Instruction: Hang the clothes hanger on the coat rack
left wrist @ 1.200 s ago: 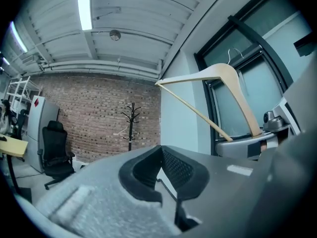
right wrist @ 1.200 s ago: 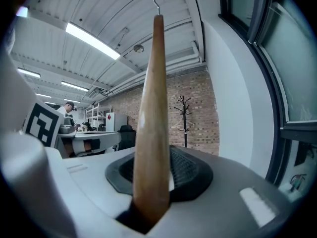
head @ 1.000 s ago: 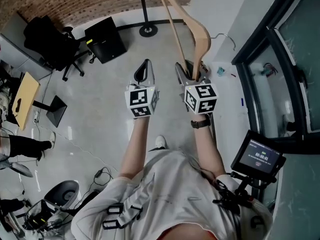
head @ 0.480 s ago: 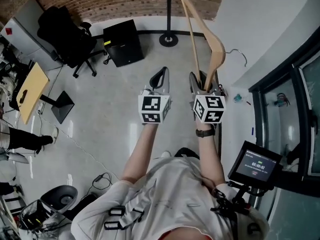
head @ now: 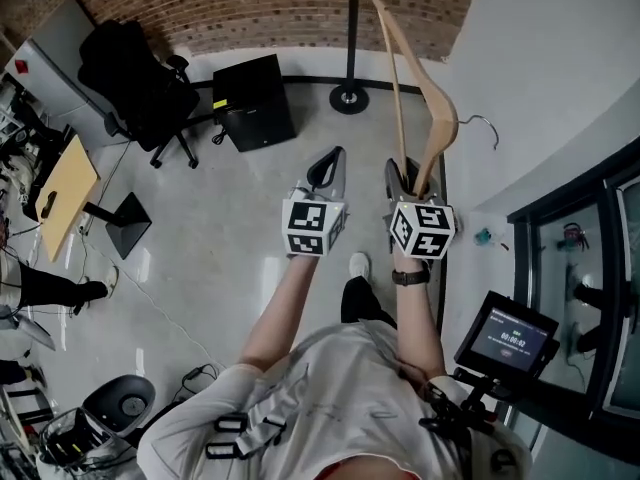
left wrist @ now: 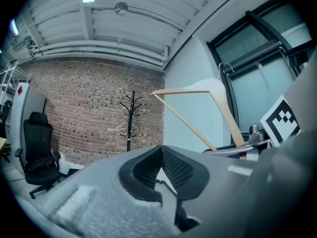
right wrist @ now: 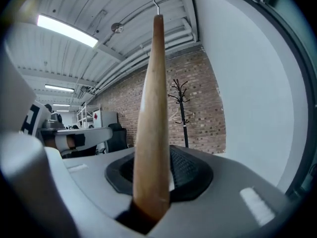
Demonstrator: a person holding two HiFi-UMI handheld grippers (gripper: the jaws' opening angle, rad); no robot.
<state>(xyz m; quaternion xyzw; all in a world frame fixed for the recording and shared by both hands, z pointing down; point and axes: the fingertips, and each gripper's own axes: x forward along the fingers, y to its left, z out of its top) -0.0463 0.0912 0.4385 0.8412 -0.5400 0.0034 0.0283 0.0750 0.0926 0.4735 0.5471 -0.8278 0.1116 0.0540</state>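
Floor of smooth grey concrete lies open ahead, up to the slim black coat rack standing by the brick wall. The right gripper clamps one tapered arm of the pale wooden hanger, well short of the rack. The left gripper is closed and empty.

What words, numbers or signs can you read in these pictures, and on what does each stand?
Small screen: a row of digits, too small to read.
Red label on white cabinet: too blurred to read.
Marker cubes: black square patterns, no letters.
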